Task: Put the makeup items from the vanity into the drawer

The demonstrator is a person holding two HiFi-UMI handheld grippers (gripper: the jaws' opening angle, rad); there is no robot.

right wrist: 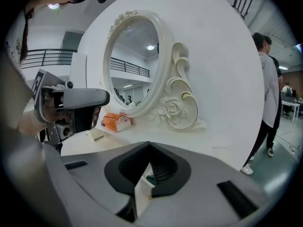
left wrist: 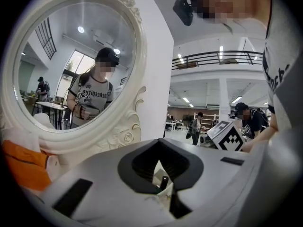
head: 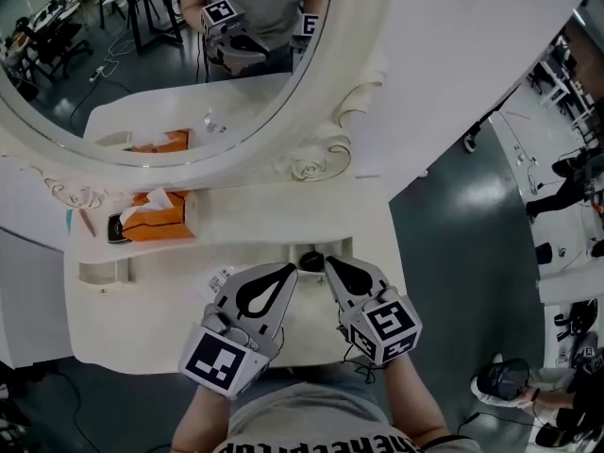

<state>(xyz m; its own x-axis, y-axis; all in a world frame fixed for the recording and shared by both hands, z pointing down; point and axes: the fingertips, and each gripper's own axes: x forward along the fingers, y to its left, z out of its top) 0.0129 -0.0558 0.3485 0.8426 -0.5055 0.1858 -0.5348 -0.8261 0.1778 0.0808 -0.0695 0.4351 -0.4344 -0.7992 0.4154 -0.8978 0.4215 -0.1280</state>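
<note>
A small dark makeup item (head: 311,260) lies on the white vanity top (head: 142,310), right between the tips of my two grippers. My left gripper (head: 288,272) comes at it from the left with its jaws together. My right gripper (head: 330,264) points at it from the right, jaws also together. In the left gripper view the left gripper (left wrist: 158,145) is shut, and a dark cylinder (left wrist: 164,182) shows through the hole behind its tips. In the right gripper view the right gripper (right wrist: 149,145) is shut, with a dark green bit (right wrist: 150,178) showing through the hole. No drawer shows open.
An oval mirror (head: 311,163) in a carved white frame stands at the back of the vanity. An orange tissue box (head: 160,220) sits at the left, with a dark item (head: 115,229) beside it. A small white labelled item (head: 219,279) lies left of my left gripper. A person (right wrist: 267,93) stands off to the right.
</note>
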